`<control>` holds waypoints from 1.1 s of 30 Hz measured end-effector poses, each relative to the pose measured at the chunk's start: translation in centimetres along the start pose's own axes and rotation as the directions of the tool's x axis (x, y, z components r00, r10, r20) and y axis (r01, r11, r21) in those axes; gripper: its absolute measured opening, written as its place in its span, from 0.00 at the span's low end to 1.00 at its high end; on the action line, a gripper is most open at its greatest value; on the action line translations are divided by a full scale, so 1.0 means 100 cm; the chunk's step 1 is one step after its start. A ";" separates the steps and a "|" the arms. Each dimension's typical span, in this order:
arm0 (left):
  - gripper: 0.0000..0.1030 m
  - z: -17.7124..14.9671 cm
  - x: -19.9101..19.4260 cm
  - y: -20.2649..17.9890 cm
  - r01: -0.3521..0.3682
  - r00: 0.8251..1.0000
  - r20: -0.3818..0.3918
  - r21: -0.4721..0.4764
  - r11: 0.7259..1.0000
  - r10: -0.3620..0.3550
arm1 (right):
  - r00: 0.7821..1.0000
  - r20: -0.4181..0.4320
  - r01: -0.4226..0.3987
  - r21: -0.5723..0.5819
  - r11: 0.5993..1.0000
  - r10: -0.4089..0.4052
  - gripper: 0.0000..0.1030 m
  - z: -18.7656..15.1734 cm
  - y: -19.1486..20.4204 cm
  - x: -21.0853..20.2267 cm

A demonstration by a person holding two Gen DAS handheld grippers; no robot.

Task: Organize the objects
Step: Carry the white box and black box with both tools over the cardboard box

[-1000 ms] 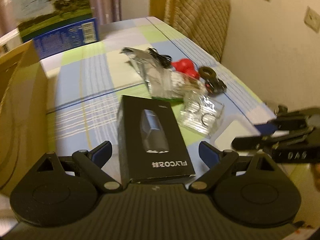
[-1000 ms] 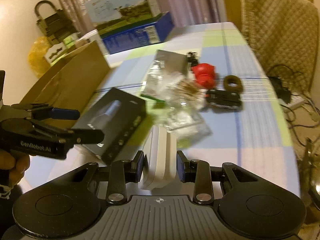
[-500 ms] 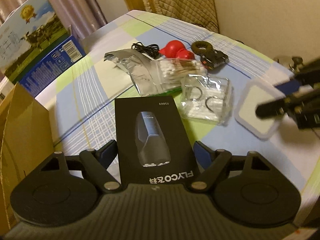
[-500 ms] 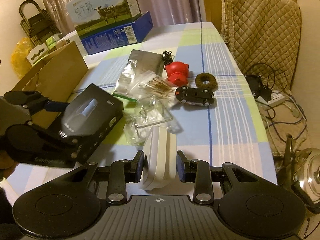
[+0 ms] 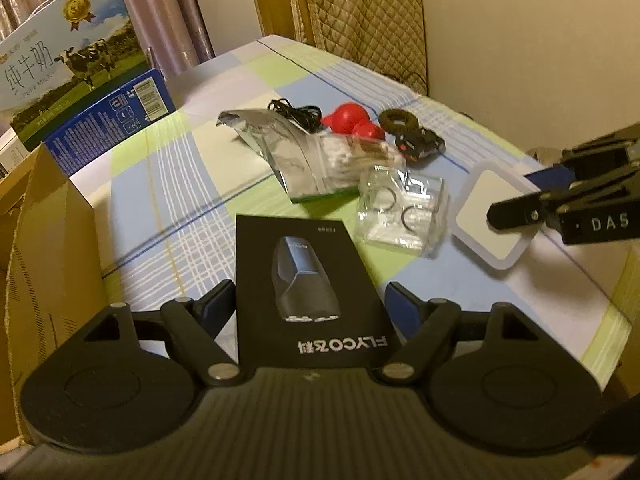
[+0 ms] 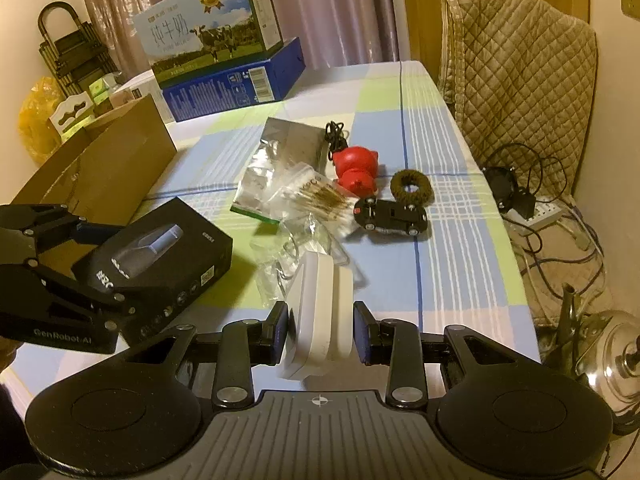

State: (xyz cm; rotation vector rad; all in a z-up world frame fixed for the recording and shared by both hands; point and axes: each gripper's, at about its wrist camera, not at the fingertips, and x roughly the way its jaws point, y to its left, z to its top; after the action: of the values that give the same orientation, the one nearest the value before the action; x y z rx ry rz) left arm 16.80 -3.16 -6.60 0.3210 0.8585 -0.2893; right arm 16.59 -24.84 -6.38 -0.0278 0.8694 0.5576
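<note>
My left gripper (image 5: pixel 310 304) is shut on a black FLYCO shaver box (image 5: pixel 304 276) and holds it above the checked tablecloth; the box also shows in the right wrist view (image 6: pixel 160 248). My right gripper (image 6: pixel 320 328) is shut on a white square case (image 6: pixel 320 308), held on edge; the case also shows in the left wrist view (image 5: pixel 494 218). On the table lie a clear packet with rings (image 5: pixel 402 212), a silver pouch (image 6: pixel 286 152), a bag of cotton swabs (image 6: pixel 316 196), a red toy (image 6: pixel 358 168), a brown hair tie (image 6: pixel 412 187) and a black toy car (image 6: pixel 394 216).
An open cardboard box (image 6: pixel 100 168) stands at the table's left edge. A milk carton (image 6: pixel 212 38) sits on a blue box (image 6: pixel 236 80) at the back. A quilted chair (image 6: pixel 520 80) is at the right. Cables and a kettle (image 6: pixel 616 360) lie on the floor.
Both grippers have lifted and pulled back with their loads. The black box has swung to face the pile. The white case stays in the right gripper.
</note>
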 end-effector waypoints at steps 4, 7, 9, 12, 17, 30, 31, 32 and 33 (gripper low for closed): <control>0.64 0.003 -0.008 0.005 0.001 1.000 0.013 -0.007 1.000 -0.001 | 1.000 0.014 0.004 0.000 1.000 -0.004 0.30 0.004 0.003 -0.007; 0.13 0.006 -0.012 0.015 -0.027 1.000 0.005 -0.043 0.999 0.027 | 1.000 0.019 0.002 0.000 1.000 -0.002 0.30 0.006 0.005 -0.010; 0.14 0.006 -0.012 0.020 -0.016 1.000 -0.011 -0.057 0.998 0.015 | 1.000 0.018 0.001 0.000 1.000 -0.001 0.30 0.006 0.007 -0.010; 0.19 0.003 -0.013 0.020 -0.018 1.000 -0.018 -0.056 0.998 0.017 | 1.000 0.018 -0.005 0.007 1.000 0.004 0.30 0.006 0.009 -0.010; 0.82 -0.004 -0.011 0.012 0.010 1.000 0.009 -0.096 0.995 -0.009 | 1.000 0.011 -0.006 0.015 1.000 0.006 0.30 0.003 0.009 -0.007; 0.80 -0.003 0.041 -0.002 0.030 0.996 -0.080 -0.156 0.987 -0.043 | 1.000 -0.007 -0.001 0.038 0.999 0.001 0.30 0.000 -0.005 0.002; 0.79 -0.003 0.044 -0.003 0.025 0.995 -0.094 -0.157 0.987 -0.040 | 1.000 -0.007 -0.001 0.040 0.999 0.001 0.30 0.000 -0.006 0.003; 0.79 -0.004 0.046 -0.002 0.023 0.994 -0.101 -0.158 0.987 -0.039 | 1.000 -0.007 -0.002 0.042 0.999 0.002 0.30 0.000 -0.006 0.003; 0.78 -0.004 0.047 -0.002 0.022 0.994 -0.104 -0.162 0.986 -0.040 | 1.000 -0.008 -0.004 0.041 0.999 0.004 0.30 0.000 -0.006 0.004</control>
State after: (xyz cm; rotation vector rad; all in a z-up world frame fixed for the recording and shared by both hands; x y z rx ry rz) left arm 19.34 -3.72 -10.54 0.1738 0.9868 -0.2313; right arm 17.08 -25.19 -6.78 0.0096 0.8885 0.5435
